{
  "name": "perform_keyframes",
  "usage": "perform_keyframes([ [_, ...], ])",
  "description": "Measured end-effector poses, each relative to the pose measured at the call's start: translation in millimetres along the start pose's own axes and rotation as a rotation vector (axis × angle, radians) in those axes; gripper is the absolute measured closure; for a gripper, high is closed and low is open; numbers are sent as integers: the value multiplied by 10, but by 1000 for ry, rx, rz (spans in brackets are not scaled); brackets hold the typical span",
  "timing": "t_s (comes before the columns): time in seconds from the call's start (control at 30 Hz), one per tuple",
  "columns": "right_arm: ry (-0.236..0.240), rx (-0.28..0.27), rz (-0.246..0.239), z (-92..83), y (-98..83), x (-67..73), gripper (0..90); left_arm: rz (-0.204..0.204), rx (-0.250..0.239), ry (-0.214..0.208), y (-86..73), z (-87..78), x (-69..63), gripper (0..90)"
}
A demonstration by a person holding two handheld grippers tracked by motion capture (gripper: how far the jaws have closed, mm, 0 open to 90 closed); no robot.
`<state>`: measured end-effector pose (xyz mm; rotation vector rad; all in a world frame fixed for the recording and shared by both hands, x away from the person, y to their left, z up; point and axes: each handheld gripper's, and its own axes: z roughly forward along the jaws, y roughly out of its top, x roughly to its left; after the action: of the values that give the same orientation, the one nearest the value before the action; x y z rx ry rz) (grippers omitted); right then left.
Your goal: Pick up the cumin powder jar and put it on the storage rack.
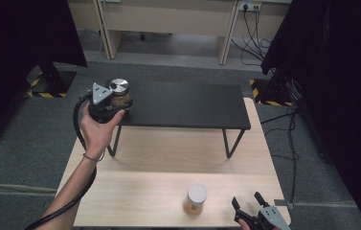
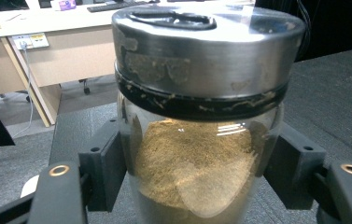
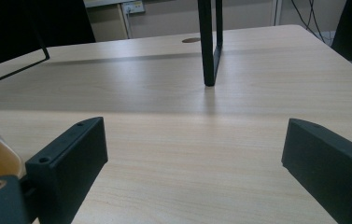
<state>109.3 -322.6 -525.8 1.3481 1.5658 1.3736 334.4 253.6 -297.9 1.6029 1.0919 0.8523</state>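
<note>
The work surface is a light wooden table with a pale grain. A black rectangular shelf on thin black metal legs stands across its far half. The floor around the table is grey carpet, with black curtains to both sides. Beige office desks stand along the back wall, and cables hang from a wall socket at the far right.

Count of items: two jars, two grippers, one shelf, one table.

Jar one is a clear glass jar with a brushed metal lid, filled with tan powder. It is at the far left end of the shelf, just above or on its top; contact with the shelf cannot be determined. The left gripper, carried in the person's left hand, is clamped on the glass body of this jar, one black pad on each side below the lid.

Jar two is a clear glass jar with a white lid and amber contents. It stands upright on the near part of the table.

The right gripper sits at the near right edge of the table, just beside jar two. Its jaws are spread wide, with bare tabletop between them.
</note>
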Motion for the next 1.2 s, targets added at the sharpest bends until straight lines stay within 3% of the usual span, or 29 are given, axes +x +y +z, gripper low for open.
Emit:
perform_keyframes([
  [0.1,2,-1,-3,1,1,1,71,-23,-20,-2,-61,1,17,300],
  [0.9,6,-2,-7,-4,9,6,72,-27,-50,3,-144,2,4,298],
  [0.97,6,-1,-5,-5,9,5,72,-32,-45,7,-146,5,1,262],
  [1.1,4,-3,-5,-10,11,5,72,-40,-50,18,-183,-4,-14,81],
  [1.2,4,-2,-6,-10,11,4,72,-26,-71,16,-227,-28,-9,33],
])
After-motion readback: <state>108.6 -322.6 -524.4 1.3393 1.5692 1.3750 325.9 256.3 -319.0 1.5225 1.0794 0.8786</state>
